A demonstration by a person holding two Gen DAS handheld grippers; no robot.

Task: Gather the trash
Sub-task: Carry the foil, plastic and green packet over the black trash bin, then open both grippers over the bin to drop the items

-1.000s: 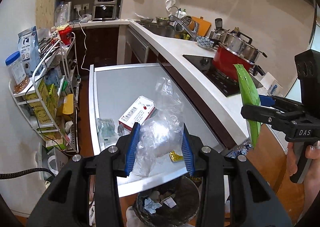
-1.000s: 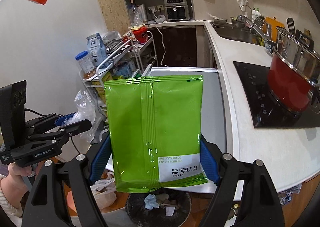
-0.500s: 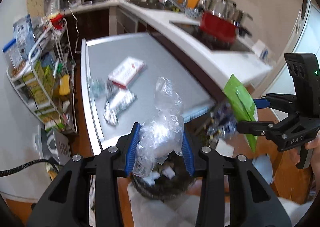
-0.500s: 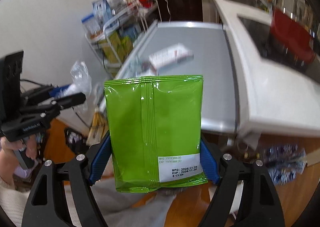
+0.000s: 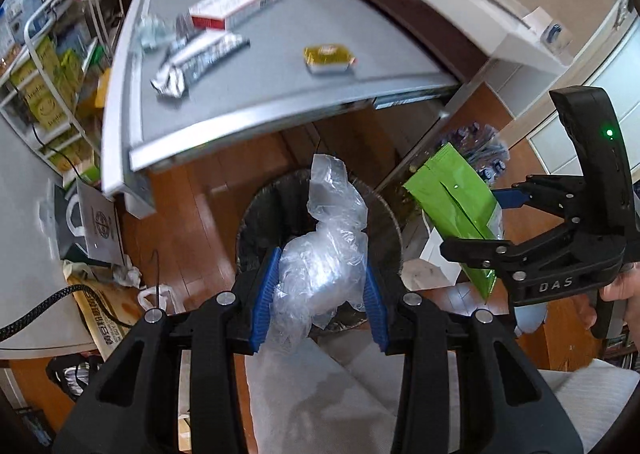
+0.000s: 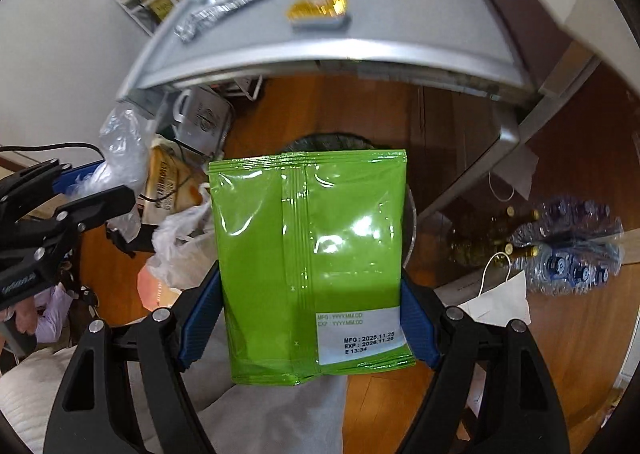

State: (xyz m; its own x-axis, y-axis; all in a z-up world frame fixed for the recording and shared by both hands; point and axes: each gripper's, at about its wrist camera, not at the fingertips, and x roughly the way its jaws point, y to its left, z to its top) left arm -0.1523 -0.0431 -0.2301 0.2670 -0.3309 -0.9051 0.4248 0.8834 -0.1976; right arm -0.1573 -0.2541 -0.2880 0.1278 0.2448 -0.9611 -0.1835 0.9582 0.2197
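Note:
My left gripper [image 5: 320, 294] is shut on a crumpled clear plastic bag [image 5: 332, 242], held right above the round dark trash bin [image 5: 256, 214] on the floor. My right gripper [image 6: 308, 318] is shut on a flat green snack pouch [image 6: 308, 254], which hides most of the bin [image 6: 320, 142] below it. In the left wrist view the right gripper [image 5: 496, 214] and its green pouch [image 5: 456, 202] hang just right of the bin. On the grey table [image 5: 260, 94] lie a red and white box [image 5: 232, 6], a silver wrapper [image 5: 200, 58] and a small yellow packet [image 5: 328, 58].
The table's front edge [image 6: 320, 58] overhangs the bin. A wire rack [image 5: 48, 54] of goods stands at the left. Paper and plastic bags [image 5: 92, 222] sit left of the bin, a pack of water bottles [image 6: 572, 246] at the right. My pale trousers [image 5: 320, 394] fill the foreground.
Both grippers have sunk and tipped downward, from facing the kitchen to looking down at the bin below the table edge. Each keeps its hold on its piece of trash.

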